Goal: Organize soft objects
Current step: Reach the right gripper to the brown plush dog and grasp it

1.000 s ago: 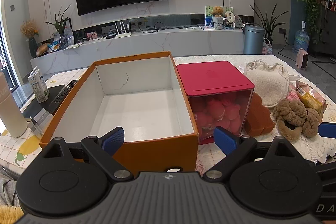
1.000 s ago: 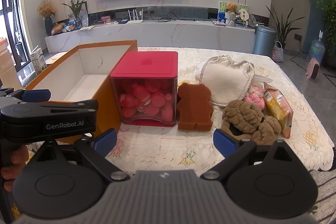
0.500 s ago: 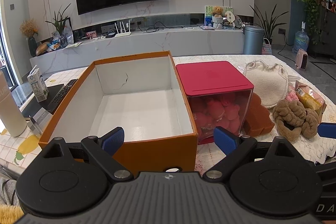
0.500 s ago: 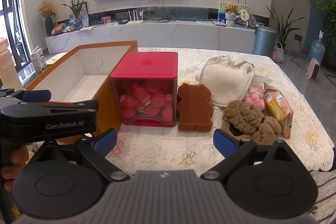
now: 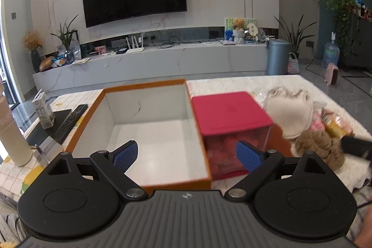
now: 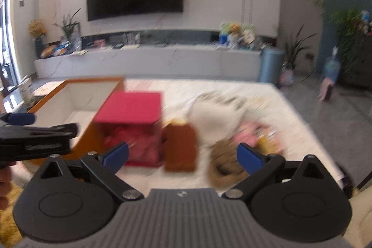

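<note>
The right gripper (image 6: 182,153) is seen with jaws spread wide and nothing held between them. Ahead of it on the table (image 6: 267,94) the soft things are bunched: a brown bear-shaped sponge (image 6: 180,148) straight ahead, its long axis running away from the gripper, and a brown curly plush (image 6: 224,164) just to its right, close under the right finger. Behind these a cream fleecy pouch (image 6: 214,120) is slumped, with a pink fluffy item (image 6: 246,137) beside it. The right wrist view is blurred, so finer detail cannot be told.

The left gripper (image 5: 187,155) is likewise wide open and empty, and is poised over the near edge of the orange cardboard box (image 5: 148,131), white inside and bare. Between box and toys a rigid red-lidded clear bin (image 5: 232,127) is stood, touching the box wall.

The toys are judged nearer the right gripper; a pick there and a carry leftward past the bin is likely called for.
</note>
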`<state>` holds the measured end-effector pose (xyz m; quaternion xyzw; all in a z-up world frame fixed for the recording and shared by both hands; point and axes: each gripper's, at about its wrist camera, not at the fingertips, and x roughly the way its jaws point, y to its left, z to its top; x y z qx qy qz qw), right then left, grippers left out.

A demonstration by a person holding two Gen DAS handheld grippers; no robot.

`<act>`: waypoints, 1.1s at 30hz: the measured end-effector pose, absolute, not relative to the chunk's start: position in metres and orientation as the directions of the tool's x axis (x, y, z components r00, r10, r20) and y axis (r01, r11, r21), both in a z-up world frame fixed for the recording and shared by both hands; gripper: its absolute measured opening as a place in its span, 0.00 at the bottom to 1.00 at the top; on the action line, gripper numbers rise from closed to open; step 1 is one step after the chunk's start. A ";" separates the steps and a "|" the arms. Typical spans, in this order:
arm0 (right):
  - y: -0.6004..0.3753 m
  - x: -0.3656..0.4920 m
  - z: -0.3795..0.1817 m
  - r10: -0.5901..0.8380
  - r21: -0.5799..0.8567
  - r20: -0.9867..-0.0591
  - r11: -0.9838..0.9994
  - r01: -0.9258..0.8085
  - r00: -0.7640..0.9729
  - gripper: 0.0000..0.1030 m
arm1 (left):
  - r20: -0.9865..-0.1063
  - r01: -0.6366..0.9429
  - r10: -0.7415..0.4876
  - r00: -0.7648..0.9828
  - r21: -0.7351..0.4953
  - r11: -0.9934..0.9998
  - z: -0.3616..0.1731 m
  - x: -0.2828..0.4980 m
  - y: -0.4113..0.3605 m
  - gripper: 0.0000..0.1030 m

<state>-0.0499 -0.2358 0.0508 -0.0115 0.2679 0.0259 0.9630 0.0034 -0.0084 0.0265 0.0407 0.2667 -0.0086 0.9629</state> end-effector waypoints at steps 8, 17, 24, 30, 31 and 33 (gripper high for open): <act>-0.330 -0.047 0.093 -0.128 0.032 -0.465 0.987 0.161 0.876 0.98 | -0.513 0.097 -0.051 0.857 0.062 0.993 0.043 0.013 -0.030 1.00; -0.353 0.026 0.057 -0.002 0.014 -0.668 1.000 0.016 0.745 0.98 | -0.624 0.163 -0.089 0.776 0.063 0.985 0.033 0.042 -0.055 0.99; -0.311 0.074 -0.011 0.008 -0.281 -0.770 0.894 -0.350 0.639 0.84 | -0.694 0.184 -0.071 0.717 0.090 0.979 0.023 0.054 -0.064 0.99; -0.322 0.114 -0.046 0.056 -0.175 -0.857 0.903 -0.392 0.512 0.85 | -0.702 0.195 -0.045 0.710 0.135 0.971 0.019 0.055 -0.074 0.99; -0.319 0.116 -0.051 0.059 -0.183 -0.863 0.888 -0.421 0.501 0.85 | -0.702 0.198 -0.044 0.711 0.139 0.970 0.019 0.054 -0.074 0.99; -0.317 0.122 -0.062 0.090 -0.158 -0.882 0.868 -0.471 0.462 0.85 | -0.703 0.201 -0.039 0.710 0.150 0.968 0.020 0.052 -0.075 0.99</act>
